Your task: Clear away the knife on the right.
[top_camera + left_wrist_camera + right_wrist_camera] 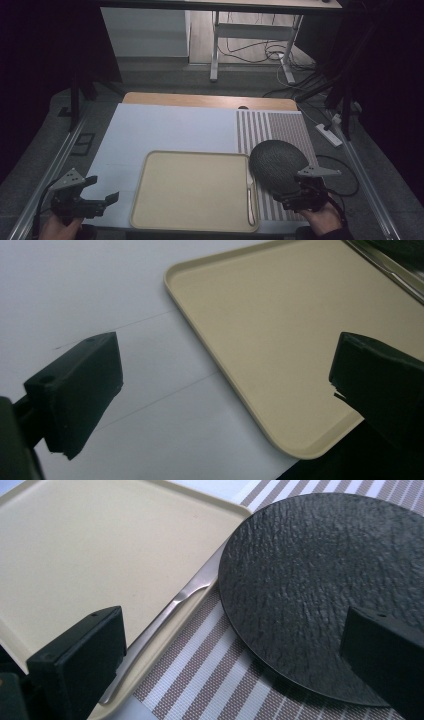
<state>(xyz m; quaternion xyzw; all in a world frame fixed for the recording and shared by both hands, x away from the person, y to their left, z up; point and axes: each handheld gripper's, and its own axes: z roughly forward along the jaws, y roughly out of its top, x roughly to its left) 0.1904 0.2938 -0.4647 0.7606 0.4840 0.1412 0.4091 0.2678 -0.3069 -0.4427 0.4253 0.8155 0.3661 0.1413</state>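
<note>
Nearest me, my left gripper (102,192) hangs over the white sheet (170,130) just left of the tray (150,210), jaws spread wide with nothing between them; in the left gripper view the tray's near corner (300,452) sits between the jaws. My right gripper (300,192) is at the table's near right edge, jaws also apart and empty, though the black plate (277,162) lies right at its tips. In the right gripper view one jaw sits over the tray edge, the other over the plate's (320,580) rim (whether it touches, I cannot tell). A metal utensil (165,615) lies along the tray's right rim, just beside the plate. The plate rests on the striped mat (285,127). Beyond that, the bare wooden table edge (200,100).
</note>
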